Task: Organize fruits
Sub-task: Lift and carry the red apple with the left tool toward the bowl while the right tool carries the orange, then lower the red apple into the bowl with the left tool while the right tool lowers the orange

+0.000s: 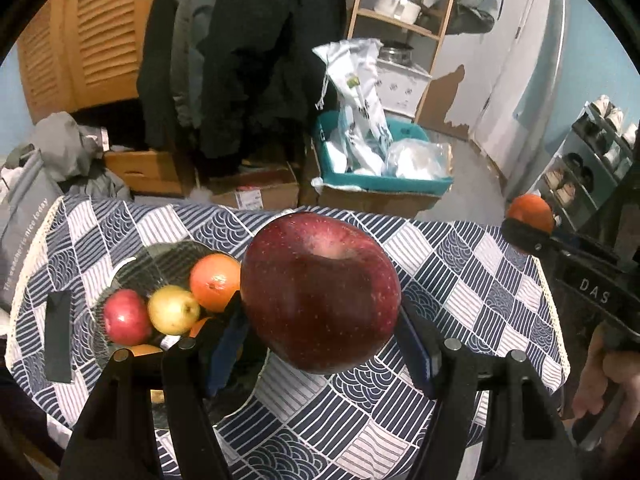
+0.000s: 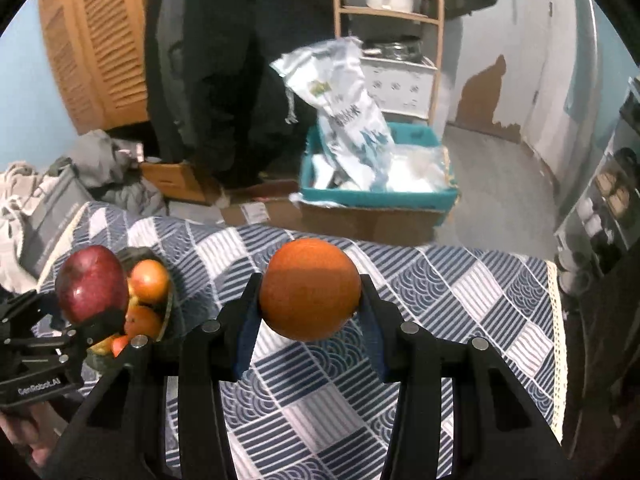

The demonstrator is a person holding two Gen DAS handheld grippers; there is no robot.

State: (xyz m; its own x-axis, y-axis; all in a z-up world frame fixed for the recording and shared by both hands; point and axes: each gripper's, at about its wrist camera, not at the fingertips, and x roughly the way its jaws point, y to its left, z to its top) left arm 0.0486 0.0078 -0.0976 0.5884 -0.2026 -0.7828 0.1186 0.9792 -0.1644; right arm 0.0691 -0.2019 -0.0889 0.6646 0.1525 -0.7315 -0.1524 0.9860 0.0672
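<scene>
My left gripper (image 1: pixel 320 312) is shut on a big dark red apple (image 1: pixel 320 292) and holds it above the table, just right of a dark glass bowl (image 1: pixel 160 260). The bowl holds a small red apple (image 1: pixel 126 317), a yellow apple (image 1: pixel 173 309) and an orange (image 1: pixel 215 282). My right gripper (image 2: pixel 310 300) is shut on an orange (image 2: pixel 310 294) above the middle of the table. In the right wrist view the left gripper (image 2: pixel 94 312) with the dark red apple (image 2: pixel 92 282) is at the far left beside the bowl (image 2: pixel 168 304). The held orange (image 1: pixel 530 212) shows at the right of the left wrist view.
A table with a blue and white patterned cloth (image 1: pixel 460 280) has edges at the far side and right. A black flat object (image 1: pixel 58 336) lies left of the bowl. Cardboard boxes (image 1: pixel 256 188), a teal box of bags (image 1: pixel 380 168) and a shoe rack (image 1: pixel 592 152) stand beyond.
</scene>
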